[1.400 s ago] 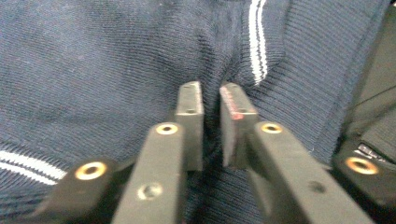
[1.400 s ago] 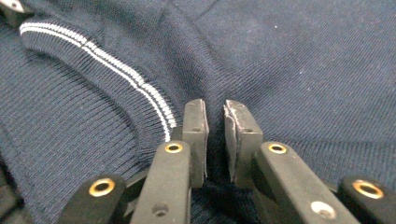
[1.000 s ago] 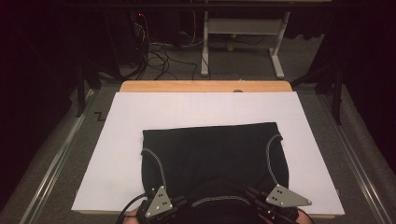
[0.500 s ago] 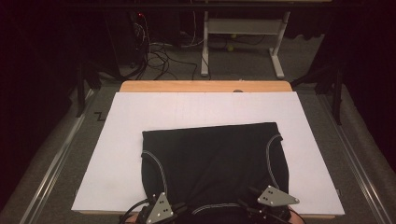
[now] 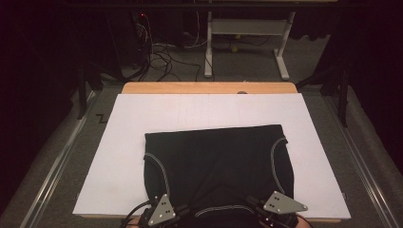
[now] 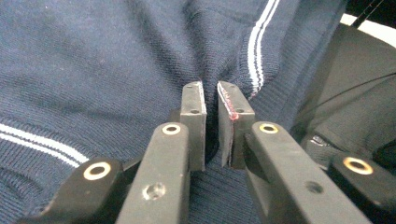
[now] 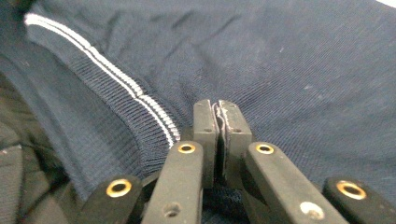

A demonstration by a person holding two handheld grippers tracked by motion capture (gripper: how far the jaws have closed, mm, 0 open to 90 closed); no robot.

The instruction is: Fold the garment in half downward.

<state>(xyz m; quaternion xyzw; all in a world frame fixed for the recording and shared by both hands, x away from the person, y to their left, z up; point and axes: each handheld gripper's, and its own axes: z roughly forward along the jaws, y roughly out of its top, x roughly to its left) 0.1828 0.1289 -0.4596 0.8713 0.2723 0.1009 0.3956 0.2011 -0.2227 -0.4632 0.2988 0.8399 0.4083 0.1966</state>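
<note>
Garment (image 5: 216,166) flat on board (image 5: 119,156) | left gripper (image 6: 211,100), right gripper (image 7: 218,116) both clamp near hem, right just reclosed, likely for folding.

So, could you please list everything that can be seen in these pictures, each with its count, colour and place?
garment: one, dark navy with white-striped ribbed trim, flat on the near half of the board
board: one, white, covering the table
table: one, light wood, edge showing behind the board
desk frame: one, white, on the floor beyond
cables: several, dark, on the floor beyond
left gripper: one, black, pinching garment fabric
right gripper: one, black, closed on garment fabric
</note>
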